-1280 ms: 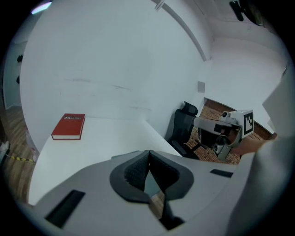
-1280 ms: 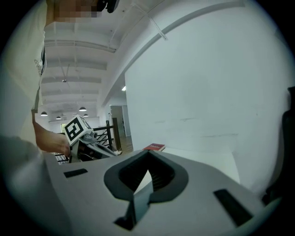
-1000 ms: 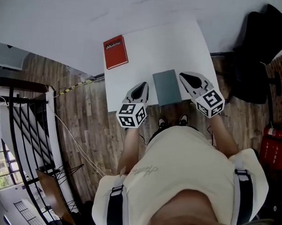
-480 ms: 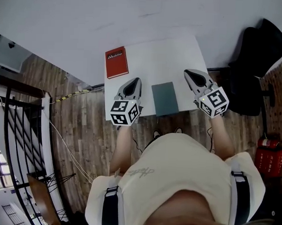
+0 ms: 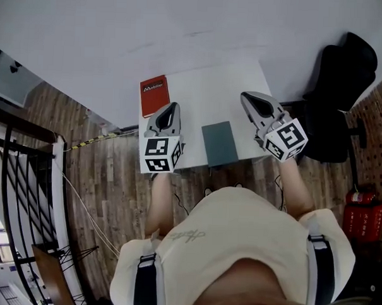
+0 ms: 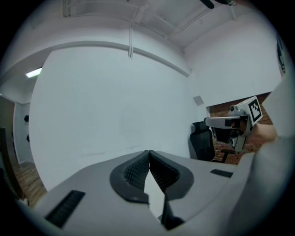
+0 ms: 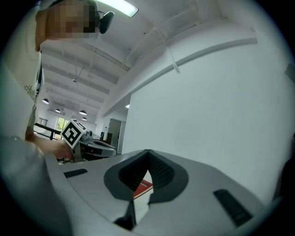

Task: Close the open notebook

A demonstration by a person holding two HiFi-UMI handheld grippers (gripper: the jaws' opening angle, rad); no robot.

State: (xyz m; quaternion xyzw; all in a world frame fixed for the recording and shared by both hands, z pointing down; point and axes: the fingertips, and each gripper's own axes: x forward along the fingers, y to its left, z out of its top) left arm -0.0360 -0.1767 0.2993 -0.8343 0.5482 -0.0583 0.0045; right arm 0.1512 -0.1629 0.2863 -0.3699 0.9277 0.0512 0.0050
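Observation:
The notebook (image 5: 219, 143) has a grey-green cover and lies shut and flat near the front edge of the white table (image 5: 206, 89). My left gripper (image 5: 173, 107) is held left of it, apart from it, and my right gripper (image 5: 245, 96) is to its right and a little farther back. Both are shut with nothing between the jaws: in the left gripper view the left gripper's (image 6: 149, 152) tips meet, and in the right gripper view the right gripper's (image 7: 148, 151) tips meet too. Both point at the white wall, lifted off the table.
A red book (image 5: 154, 93) lies at the table's back left corner, and the red book (image 7: 143, 186) shows below the right jaws. A black office chair (image 5: 336, 92) stands right of the table. The floor is wooden planks, with a black railing (image 5: 25, 192) at far left.
Both grippers have drawn apart from the notebook and risen, the left one shifting left. The notebook has stayed shut and still on the table.

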